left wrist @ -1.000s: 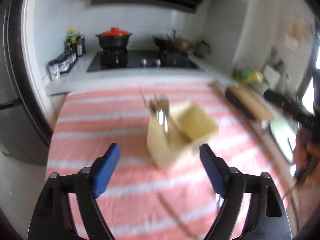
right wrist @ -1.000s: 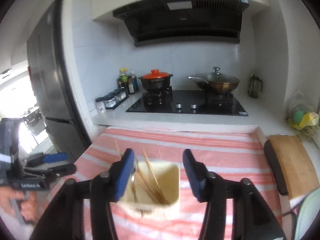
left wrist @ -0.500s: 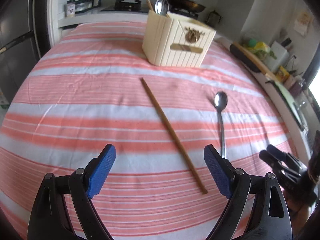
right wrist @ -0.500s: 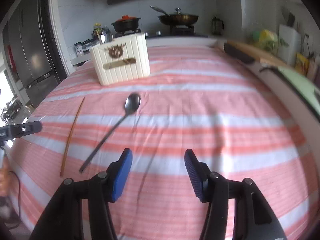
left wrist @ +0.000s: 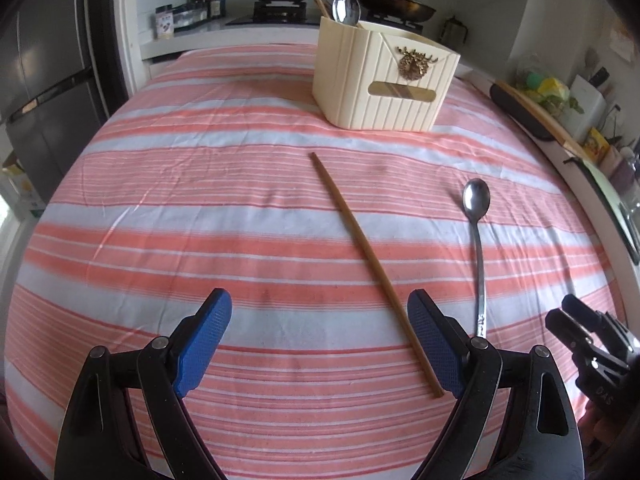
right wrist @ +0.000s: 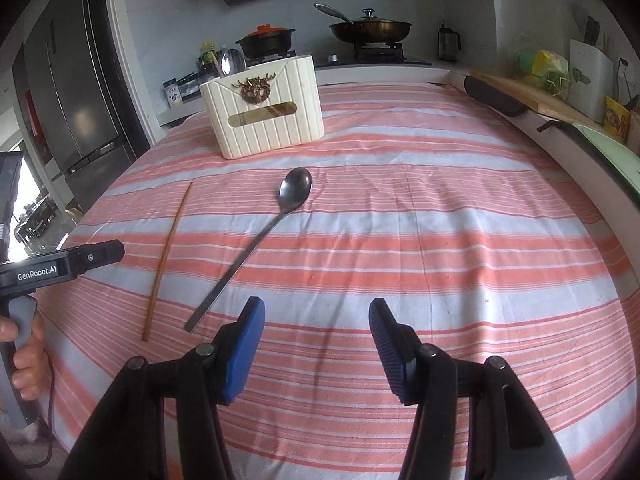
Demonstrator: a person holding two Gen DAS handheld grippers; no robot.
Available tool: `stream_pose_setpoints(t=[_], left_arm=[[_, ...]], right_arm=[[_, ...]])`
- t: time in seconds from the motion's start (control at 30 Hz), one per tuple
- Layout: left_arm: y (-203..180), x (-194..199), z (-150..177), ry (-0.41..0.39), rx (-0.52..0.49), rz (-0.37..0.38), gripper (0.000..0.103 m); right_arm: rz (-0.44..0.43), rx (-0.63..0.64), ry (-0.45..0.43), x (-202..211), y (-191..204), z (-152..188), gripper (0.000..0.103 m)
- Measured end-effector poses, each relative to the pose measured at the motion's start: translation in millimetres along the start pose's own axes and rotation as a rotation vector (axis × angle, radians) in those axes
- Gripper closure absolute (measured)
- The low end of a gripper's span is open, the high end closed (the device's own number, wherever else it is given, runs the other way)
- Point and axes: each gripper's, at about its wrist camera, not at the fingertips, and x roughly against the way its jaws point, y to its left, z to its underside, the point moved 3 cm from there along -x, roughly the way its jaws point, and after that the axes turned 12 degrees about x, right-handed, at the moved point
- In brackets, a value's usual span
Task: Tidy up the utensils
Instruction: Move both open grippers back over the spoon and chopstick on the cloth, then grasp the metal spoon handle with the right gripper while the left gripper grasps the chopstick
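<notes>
Wooden chopstick [left wrist: 372, 268] and steel spoon [right wrist: 256, 240] lie apart on my striped cloth [left wrist: 200, 208]. My left gripper [left wrist: 320, 340] and right gripper [right wrist: 316, 344] hover spread, empty.

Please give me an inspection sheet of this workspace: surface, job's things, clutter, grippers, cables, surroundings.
Surface: striped cloth, slightly wrinkled.
Job's things: chopstick and spoon lying apart on the cloth; cream holder upright, already holding a spoon and chopsticks.
Clutter: nothing seen on the cloth.
Grippers: left gripper open, empty; right gripper open, empty.
Cables: thin cord under the hand.
Surroundings: stove with pots, fridge, cutting board.
</notes>
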Motion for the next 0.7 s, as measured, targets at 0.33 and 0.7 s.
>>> stream_pose_setpoints(t=[0.33, 0.7], left_arm=[[-19, -20, -24, -0.018, 0.002, 0.012, 0.012], [-24, -52, -7, 0.004, -0.131, -0.121, 0.012]], right_arm=[[-0.037, 0.076, 0.018, -22, 22, -43, 0.048], [-0.002, 0.217, 0.134, -75, 52, -46, 0.091]])
